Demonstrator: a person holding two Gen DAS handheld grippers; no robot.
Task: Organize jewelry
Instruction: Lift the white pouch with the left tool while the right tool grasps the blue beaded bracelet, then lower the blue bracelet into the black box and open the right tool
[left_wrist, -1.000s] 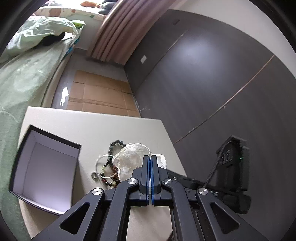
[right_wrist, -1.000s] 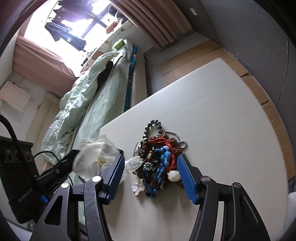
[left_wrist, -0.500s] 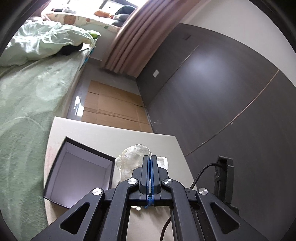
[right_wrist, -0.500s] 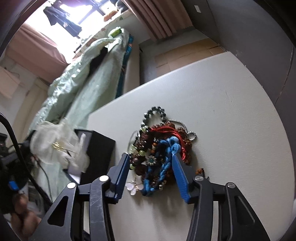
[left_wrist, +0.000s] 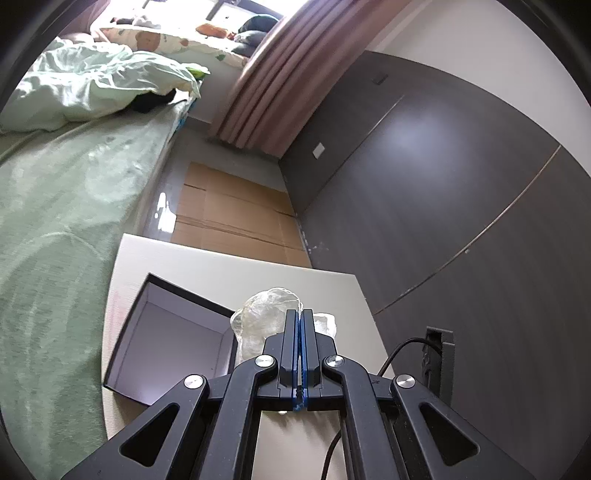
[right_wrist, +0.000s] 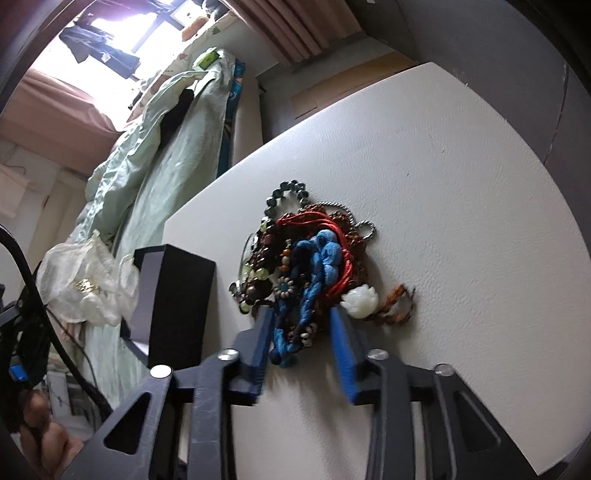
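My left gripper (left_wrist: 299, 315) is shut on a clear plastic bag (left_wrist: 266, 317) and holds it above the table beside an open black box (left_wrist: 166, 336) with a white inside. The bag (right_wrist: 85, 284), with a small gold piece inside, and the box (right_wrist: 177, 295) also show in the right wrist view. A tangled pile of jewelry (right_wrist: 306, 266), with blue and red cords, bead bracelets and a white flower, lies on the white table (right_wrist: 461, 221). My right gripper (right_wrist: 301, 317) is open, its jaws on either side of the pile's near end.
A bed with green bedding (left_wrist: 66, 192) runs along the table's left side. A dark wall (left_wrist: 443, 184) stands to the right. Cardboard sheets (left_wrist: 229, 218) cover the floor beyond the table. A black cable (right_wrist: 55, 332) hangs at the left.
My left gripper has lifted the bag off the pile and carried it left, to beside the box. My right gripper has moved in on the pile and its jaws have narrowed around it.
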